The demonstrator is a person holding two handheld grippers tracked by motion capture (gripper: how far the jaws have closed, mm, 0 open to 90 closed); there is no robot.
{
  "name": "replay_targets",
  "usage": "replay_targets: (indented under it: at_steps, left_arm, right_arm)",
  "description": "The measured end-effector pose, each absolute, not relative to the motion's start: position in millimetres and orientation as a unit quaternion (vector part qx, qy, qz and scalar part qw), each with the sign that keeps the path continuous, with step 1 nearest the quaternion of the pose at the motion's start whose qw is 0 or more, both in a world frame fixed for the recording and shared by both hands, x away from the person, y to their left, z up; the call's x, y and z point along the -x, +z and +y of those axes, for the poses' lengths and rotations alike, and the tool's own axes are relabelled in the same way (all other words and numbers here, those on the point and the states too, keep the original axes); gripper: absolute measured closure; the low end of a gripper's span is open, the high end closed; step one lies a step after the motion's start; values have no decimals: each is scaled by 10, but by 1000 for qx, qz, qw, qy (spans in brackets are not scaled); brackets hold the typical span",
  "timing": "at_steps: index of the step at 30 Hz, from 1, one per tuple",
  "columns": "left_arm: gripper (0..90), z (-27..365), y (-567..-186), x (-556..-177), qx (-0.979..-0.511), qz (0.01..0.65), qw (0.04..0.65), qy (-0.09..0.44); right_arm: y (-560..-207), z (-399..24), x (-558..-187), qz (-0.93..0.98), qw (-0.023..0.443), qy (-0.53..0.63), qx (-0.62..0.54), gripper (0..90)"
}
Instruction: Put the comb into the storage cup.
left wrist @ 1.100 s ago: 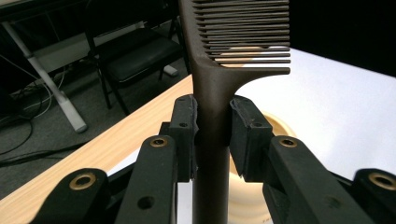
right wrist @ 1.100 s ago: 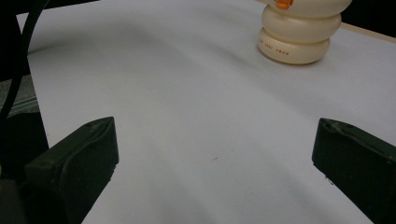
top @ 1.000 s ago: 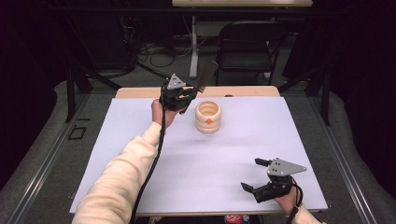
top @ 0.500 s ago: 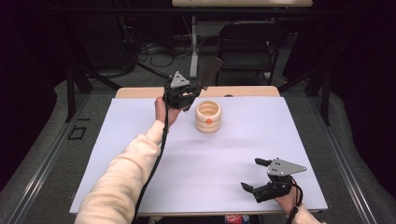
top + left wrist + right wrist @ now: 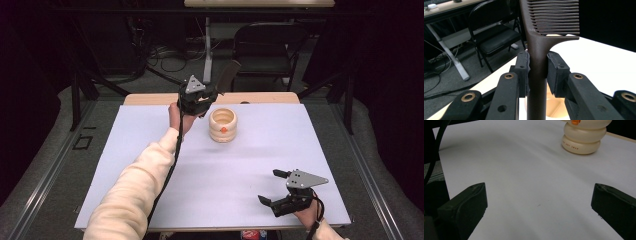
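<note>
Reaching out over the far side of the white table [image 5: 150, 150], a long arm in a cream sleeve [image 5: 135, 190] holds the left gripper [image 5: 202, 92] up in the air. Its two black jaws are pressed tight on the handle of a dark brown plastic comb [image 5: 537, 50]. In the left gripper view the comb stands straight up between the jaws, and its thin teeth [image 5: 555, 17] stick out to one side at the top. In the high view the comb [image 5: 227, 75] pokes up and away from the gripper, past the far edge of the table.

Just beside that gripper, a bit to the right, sits a cream round holder made of stacked rings [image 5: 223, 125]. It has a small orange mark on its front and it is open at the top. The comb is above the table and close to the holder, but not inside it. In the left gripper view the holder's open top shows just below the jaws.

Near the front right corner of the table, well apart from the holder, the right gripper [image 5: 279, 189] rests low by the table top. Its jaws are spread wide with nothing between them. In the right gripper view the holder [image 5: 584, 138] stands far off on the white table.
</note>
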State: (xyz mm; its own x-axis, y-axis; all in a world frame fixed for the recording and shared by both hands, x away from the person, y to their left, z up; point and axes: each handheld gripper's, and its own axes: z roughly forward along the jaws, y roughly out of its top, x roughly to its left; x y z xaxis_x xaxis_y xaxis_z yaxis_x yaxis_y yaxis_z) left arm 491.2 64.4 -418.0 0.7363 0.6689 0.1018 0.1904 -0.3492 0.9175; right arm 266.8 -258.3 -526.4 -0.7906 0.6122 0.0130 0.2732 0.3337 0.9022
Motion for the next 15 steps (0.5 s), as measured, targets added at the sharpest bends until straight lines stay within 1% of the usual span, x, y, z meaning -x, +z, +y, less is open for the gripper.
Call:
replay_targets:
  at_steps: [15]
  left_arm:
    - [723,543,-4170,-4941,-780,267,511,243]
  right_arm:
    - [-5266,-2580,-2665,799,165,507,-279,0]
